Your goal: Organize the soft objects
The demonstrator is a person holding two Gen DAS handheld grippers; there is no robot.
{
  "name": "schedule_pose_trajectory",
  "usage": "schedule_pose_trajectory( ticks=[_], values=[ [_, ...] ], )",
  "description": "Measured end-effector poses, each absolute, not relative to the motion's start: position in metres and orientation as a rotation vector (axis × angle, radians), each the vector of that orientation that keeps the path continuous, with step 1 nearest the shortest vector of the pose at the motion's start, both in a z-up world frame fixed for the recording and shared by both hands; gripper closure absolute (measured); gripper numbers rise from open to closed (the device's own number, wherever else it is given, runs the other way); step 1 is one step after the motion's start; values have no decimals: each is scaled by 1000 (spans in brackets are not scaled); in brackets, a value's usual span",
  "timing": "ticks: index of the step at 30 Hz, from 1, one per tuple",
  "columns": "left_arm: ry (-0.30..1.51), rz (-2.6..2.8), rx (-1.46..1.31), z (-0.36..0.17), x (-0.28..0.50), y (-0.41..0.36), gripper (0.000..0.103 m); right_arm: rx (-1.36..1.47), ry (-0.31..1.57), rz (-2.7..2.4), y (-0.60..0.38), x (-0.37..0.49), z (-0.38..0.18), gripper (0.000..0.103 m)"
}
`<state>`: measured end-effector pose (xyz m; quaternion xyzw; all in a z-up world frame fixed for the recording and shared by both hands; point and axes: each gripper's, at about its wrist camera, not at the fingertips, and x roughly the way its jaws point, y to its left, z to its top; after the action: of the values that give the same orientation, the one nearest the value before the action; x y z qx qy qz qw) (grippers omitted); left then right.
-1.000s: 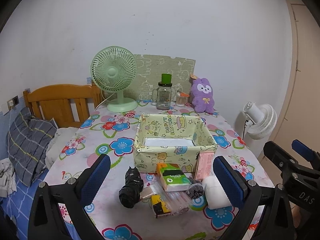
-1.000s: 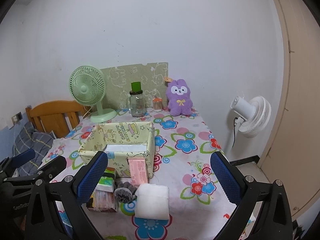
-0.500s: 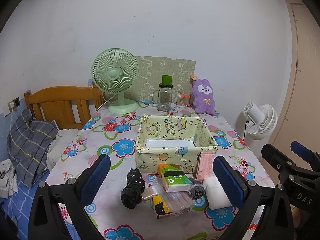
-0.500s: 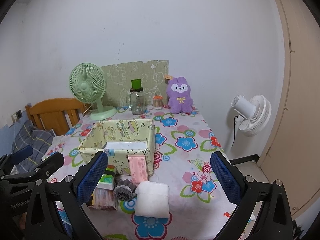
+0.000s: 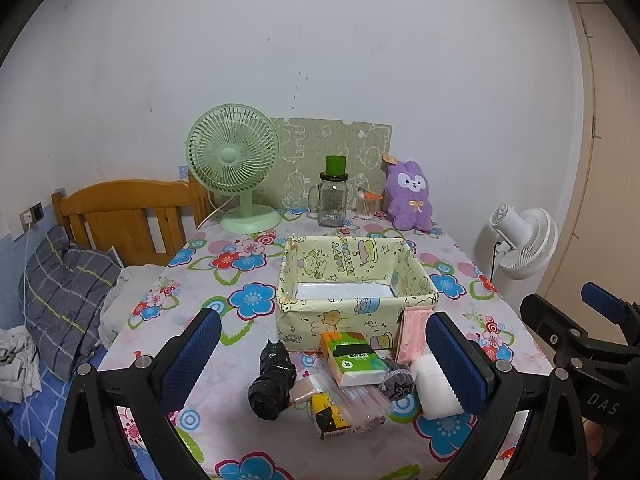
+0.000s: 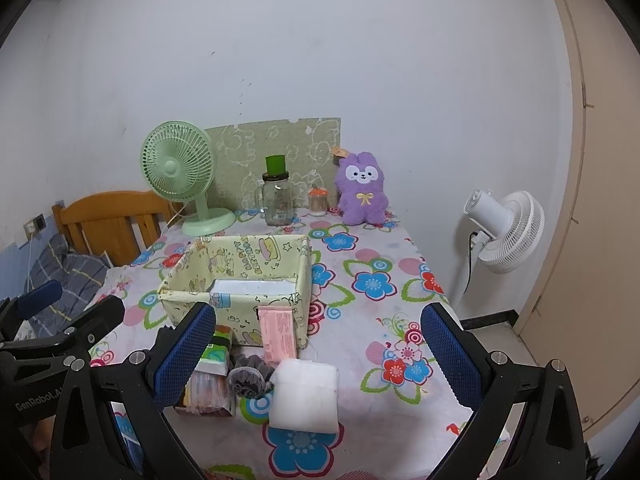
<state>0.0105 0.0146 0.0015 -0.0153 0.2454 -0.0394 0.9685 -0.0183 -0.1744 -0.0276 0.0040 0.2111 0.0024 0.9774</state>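
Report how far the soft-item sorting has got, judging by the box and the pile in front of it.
Done: the yellow storage box holds only one flat white pack. In hand: nothing; the left gripper and right gripper both hover with jaws open. Left: the black bundle, green tissue pack, pink pack, grey scrunchie and white pad all lie on the table.

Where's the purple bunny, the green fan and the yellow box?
Purple bunny (image 6: 362,190), right wrist view, on its belly.
Green fan (image 5: 232,154), left wrist view, on the hub of its grille.
Yellow box (image 5: 352,318), left wrist view, on its front wall.
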Motion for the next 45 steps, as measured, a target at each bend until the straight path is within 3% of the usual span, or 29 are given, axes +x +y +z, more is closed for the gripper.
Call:
schedule_pose_trajectory(
  ticks=[25, 45],
  values=[
    [493, -79, -28, 1, 10, 13, 1, 11, 416, 9, -176, -21, -24, 0],
    [536, -94, -13, -18, 16, 3, 12, 27, 440, 7, -179, -14, -32, 1]
  ],
)
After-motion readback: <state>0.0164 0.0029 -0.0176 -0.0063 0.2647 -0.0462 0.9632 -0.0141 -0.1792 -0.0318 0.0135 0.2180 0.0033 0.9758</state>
